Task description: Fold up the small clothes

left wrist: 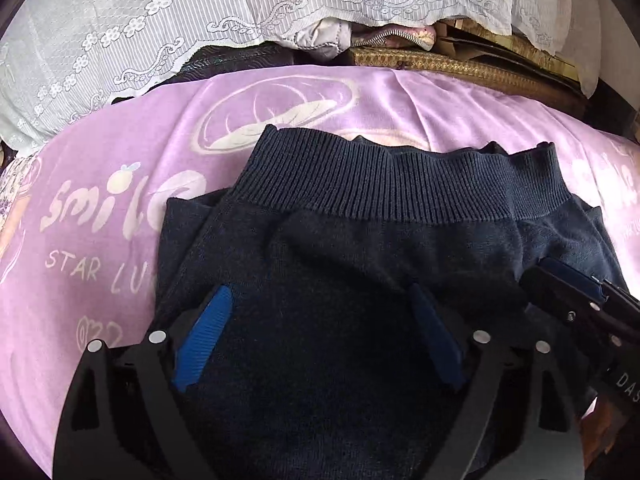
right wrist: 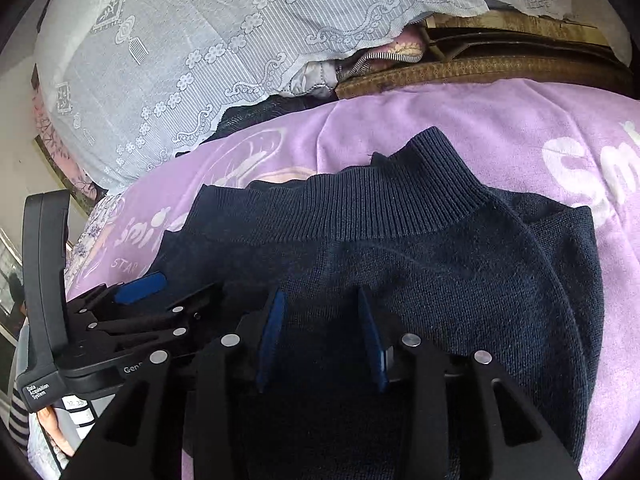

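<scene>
one navy garment (left wrist: pixel 360 248) lies folded on the purple blanket (left wrist: pixel 100 240), ribbed band toward the far edge. my two tongs sit over its near part: left tongs (left wrist: pixel 320 332) gape wide, gripping nothing; right tongs (right wrist: pixel 320 336) stand narrower, pads apart, nothing pinched. bare blanket is free left, right and beyond the band. one lace cloth (right wrist: pixel 180 40) bounds the far side.
</scene>
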The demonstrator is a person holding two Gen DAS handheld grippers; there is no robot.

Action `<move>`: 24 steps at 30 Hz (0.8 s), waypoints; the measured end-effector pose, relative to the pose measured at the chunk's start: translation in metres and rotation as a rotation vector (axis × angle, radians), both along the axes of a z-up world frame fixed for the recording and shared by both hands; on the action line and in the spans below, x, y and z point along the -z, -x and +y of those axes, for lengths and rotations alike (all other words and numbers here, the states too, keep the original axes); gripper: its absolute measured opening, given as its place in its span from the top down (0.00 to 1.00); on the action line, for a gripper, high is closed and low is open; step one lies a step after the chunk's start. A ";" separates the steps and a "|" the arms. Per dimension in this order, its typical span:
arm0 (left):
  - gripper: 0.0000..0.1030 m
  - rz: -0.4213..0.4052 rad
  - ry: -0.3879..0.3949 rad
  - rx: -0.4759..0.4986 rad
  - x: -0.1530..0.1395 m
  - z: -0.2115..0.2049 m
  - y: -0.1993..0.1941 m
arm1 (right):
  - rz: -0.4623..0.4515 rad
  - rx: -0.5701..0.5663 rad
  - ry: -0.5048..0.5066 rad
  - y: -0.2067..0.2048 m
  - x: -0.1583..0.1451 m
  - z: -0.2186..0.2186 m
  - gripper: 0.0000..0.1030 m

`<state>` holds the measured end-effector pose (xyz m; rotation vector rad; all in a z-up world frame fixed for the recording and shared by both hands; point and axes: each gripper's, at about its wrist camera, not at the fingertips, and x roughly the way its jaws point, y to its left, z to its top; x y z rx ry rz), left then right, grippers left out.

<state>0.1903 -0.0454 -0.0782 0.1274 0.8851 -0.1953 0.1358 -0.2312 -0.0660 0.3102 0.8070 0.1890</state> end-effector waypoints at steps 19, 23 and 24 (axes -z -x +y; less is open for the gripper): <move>0.16 -0.076 -0.010 -0.032 -0.011 0.014 0.062 | -0.096 0.002 0.071 0.066 -0.015 0.015 0.48; 0.16 -0.075 -0.025 -0.040 -0.010 0.014 0.068 | -0.050 0.004 0.064 0.070 -0.009 0.015 0.46; 0.16 -0.077 -0.030 -0.042 -0.009 0.014 0.069 | -0.040 0.005 0.065 0.072 -0.008 0.015 0.46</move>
